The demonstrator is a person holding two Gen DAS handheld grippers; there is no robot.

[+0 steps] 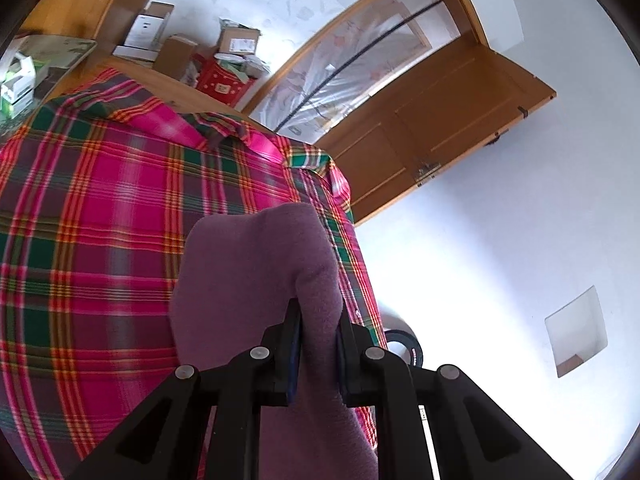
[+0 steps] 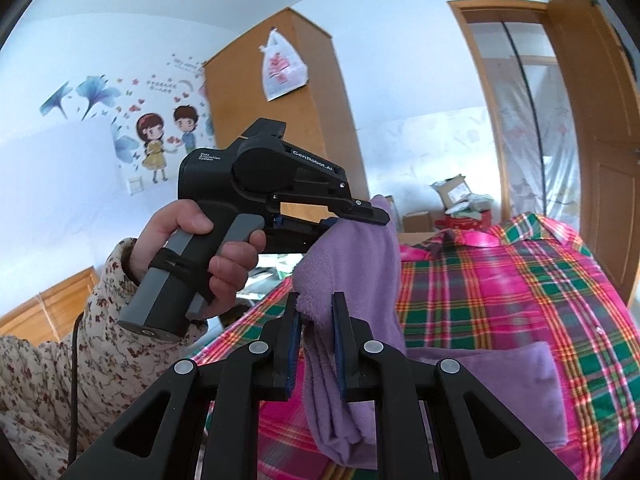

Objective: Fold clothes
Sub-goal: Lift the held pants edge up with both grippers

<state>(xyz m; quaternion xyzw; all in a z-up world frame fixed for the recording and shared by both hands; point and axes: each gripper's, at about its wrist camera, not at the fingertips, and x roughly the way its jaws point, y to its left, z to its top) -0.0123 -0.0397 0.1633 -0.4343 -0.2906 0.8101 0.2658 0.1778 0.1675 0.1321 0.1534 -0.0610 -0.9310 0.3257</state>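
Purple fleece garment (image 2: 352, 264) held up between two hand-held grippers, above a plaid-covered bed (image 2: 520, 280).

Pinched at one edge by the left hand-held gripper (image 2: 376, 216), jaws nearly closed; clamped lower by the right hand-held gripper (image 2: 316, 312); long axis hanging downward, tail draped on the plaid.

purple garment (image 2: 352, 276): fuzzy fleece | plaid sheet (image 1: 100, 208): smooth woven cloth
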